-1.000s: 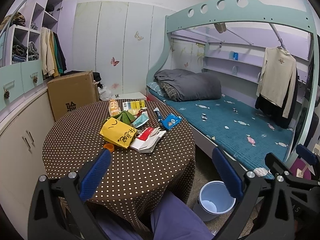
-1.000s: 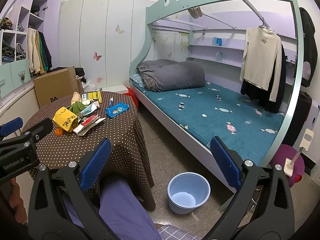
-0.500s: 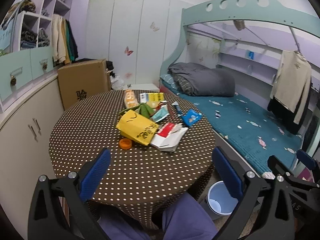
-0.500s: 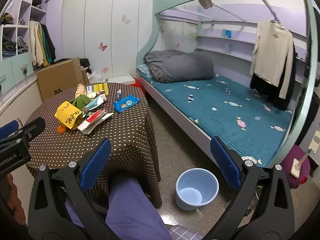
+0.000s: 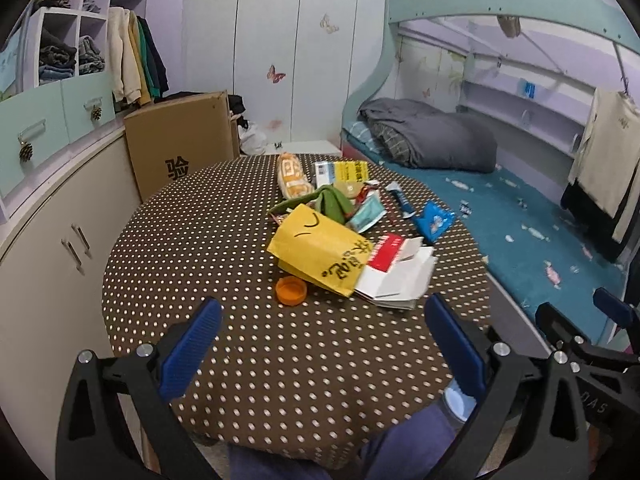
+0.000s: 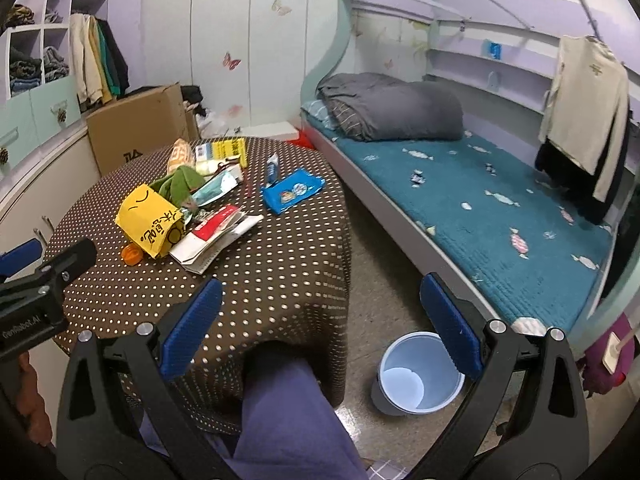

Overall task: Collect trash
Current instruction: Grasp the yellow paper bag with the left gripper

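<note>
Jaws spread wide and empty on both the left gripper (image 5: 320, 344) and right gripper (image 6: 320, 328), hovering short of the trash pile (image 5: 344, 236) mid-desk (image 5: 192, 264), probably lining up a grab, with the bucket (image 6: 420, 376) waiting on the floor beside.

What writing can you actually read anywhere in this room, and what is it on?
"验": cardboard box, a single black character.
"GenRobot.AI": body of the left tongs, seen from the right wrist.
Black handwritten characters on the yellow paper bag: too distorted to read.
Print on the yellow-and-white box, blue packet and red-and-white carton: too small to read.
</note>
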Demonstrator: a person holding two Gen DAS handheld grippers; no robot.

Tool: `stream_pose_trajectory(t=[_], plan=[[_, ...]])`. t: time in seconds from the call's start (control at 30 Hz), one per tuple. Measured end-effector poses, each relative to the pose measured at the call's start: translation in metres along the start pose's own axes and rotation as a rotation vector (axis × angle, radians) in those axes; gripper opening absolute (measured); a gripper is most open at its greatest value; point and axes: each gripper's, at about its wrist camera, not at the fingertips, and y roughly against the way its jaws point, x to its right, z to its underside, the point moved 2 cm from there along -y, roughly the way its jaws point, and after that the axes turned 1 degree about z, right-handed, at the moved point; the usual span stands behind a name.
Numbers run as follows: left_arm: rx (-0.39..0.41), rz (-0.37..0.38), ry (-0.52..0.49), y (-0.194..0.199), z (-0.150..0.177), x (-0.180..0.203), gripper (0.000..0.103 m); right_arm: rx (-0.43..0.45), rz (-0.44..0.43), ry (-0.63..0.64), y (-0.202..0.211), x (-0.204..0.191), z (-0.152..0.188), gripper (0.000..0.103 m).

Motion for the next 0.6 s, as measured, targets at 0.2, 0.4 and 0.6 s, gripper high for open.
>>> stream_pose_trajectory(t=[0.2, 0.4, 0.6], plan=[[-0.028, -0.034, -0.048, -0.031, -0.014, -0.004, 0.099, -0.053, -0.013, 0.008, -0.032, -0.013, -0.006, 0.097], [-0.059, -0.037, -0.148, -0.065, -0.029, -0.001, 0.099, -0.113, -0.01, -0.005, -0.063, -0.019, -0.009, 0.097], [-0.138, 0.035, -0.241, -0.097, -0.034, 0.008, 0.099, -0.163, -0.014, -0.047, -0.085, -0.02, -0.009, 0.097]])
